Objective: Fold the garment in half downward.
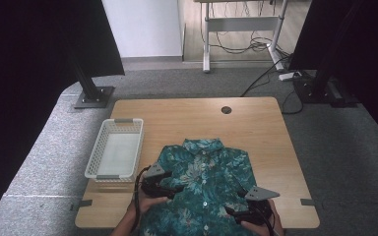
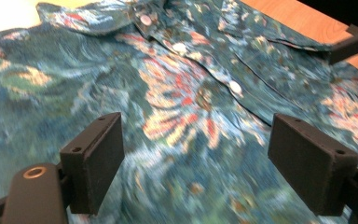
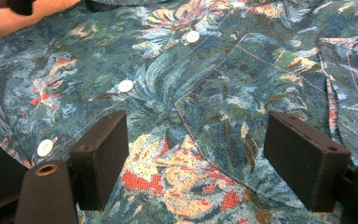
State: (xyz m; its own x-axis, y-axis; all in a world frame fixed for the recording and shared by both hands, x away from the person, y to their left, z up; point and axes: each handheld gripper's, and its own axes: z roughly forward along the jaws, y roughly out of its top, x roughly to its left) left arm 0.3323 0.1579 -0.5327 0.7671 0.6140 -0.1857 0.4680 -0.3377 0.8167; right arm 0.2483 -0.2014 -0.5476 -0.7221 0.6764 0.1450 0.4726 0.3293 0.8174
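Shirt (image 1: 204, 184) lies flat on the table (image 1: 261, 128) near the person's edge, beside a white basket (image 1: 115, 149). Left gripper (image 2: 196, 163) hovers over blurred fabric, jaws wide apart, seemingly gripping nothing. Right gripper (image 3: 196, 161) likewise gapes above the chest pocket (image 3: 242, 107).

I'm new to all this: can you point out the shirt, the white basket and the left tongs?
shirt (image 1: 204, 169): high view, chest of the fabric.
white basket (image 1: 94, 160): high view, left wall.
left tongs (image 2: 193, 170): left gripper view, midway between the open jaws.

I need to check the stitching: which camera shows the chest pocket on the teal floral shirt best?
The right gripper view: the stitched chest pocket on the teal floral button-up shirt lies close and sharp there. The left gripper view is blurred; the high view is too distant.
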